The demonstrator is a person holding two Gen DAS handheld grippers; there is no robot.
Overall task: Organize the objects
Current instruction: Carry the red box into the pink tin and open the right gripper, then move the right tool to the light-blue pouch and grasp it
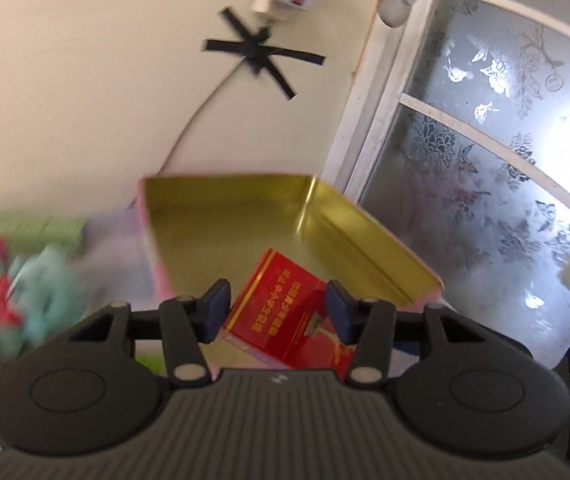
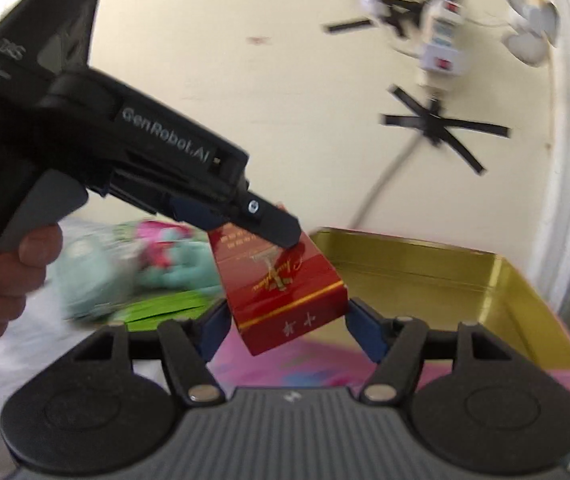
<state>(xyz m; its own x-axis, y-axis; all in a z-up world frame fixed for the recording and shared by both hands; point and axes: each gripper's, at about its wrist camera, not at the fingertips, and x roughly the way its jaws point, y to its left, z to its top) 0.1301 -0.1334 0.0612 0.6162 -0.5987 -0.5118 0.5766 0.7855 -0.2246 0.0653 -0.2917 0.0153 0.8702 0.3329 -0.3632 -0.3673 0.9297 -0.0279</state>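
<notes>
Left gripper (image 1: 278,310) is clamped on the red carton (image 1: 281,316), pads pinching its sides. Left wrist view: carton hangs above the near end of the open gold-lined tin (image 1: 245,216), which sits tilted in frame against the cream wall (image 1: 65,80). Frosted window (image 1: 505,160) to the right, black tape cross (image 1: 263,54) on the wall above. Blurred teal plush (image 1: 45,288) and other clutter off to the left. I see nothing in the tin where the interior shows.

Right wrist view: right gripper (image 2: 287,326) stands partly open with the carton's lower end between its pads. I can't tell whether they press on it; gaps seem to show on both sides, so I read it as not gripping. Left gripper comes in from the upper left, hand (image 2: 1,276) on its handle, tips on the carton's upper end. Tin lies just beyond and right, pink outer wall toward me.

Risks, as I judge them:
- Carton is glossy and held near one end only. Any twist could pivot it out of the pads.
- If the right closes off-centre, both grippers fight and the carton crushes or skews.
- Heavy blur makes tin rim position uncertain, so the carton corner may catch the rim on lowering and tip outside.
</notes>
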